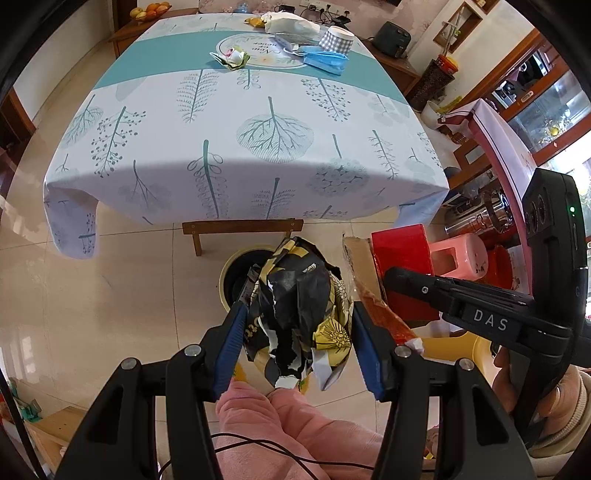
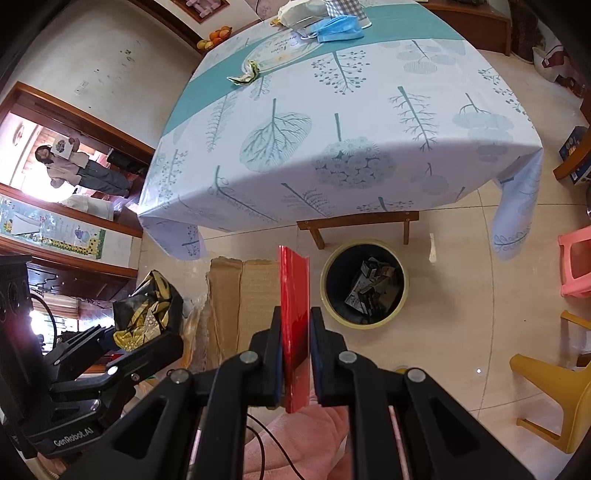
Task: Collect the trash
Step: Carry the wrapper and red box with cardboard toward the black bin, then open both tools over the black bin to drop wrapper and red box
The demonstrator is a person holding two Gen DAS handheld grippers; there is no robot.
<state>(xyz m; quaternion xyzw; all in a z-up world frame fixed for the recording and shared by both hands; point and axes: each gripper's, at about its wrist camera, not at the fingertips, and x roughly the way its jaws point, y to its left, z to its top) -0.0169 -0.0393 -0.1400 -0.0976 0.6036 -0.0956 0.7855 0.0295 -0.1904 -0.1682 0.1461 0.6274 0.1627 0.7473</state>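
My left gripper [image 1: 299,306] is shut on a crumpled black-and-yellow wrapper [image 1: 295,314], held above the yellow-rimmed bin [image 1: 231,269]. My right gripper [image 2: 295,314] is shut on a flat red packet [image 2: 294,280], left of the bin [image 2: 364,325], which holds some dark trash. In the right wrist view the left gripper [image 2: 147,339] with its wrapper [image 2: 147,299] shows at the left. On the far side of the table lie blue face masks [image 1: 327,61], a small crumpled wrapper [image 1: 232,57], a checked paper cup [image 1: 336,38] and a white bag [image 1: 288,22].
The table [image 1: 258,155] with a leaf-print cloth stands beyond the bin, with a low wooden stool [image 2: 358,221] under its edge. Cardboard [image 2: 243,291] lies left of the bin. A pink stool [image 2: 576,262] and a yellow chair [image 2: 554,391] stand to the right. A person stands in the far doorway [image 2: 70,162].
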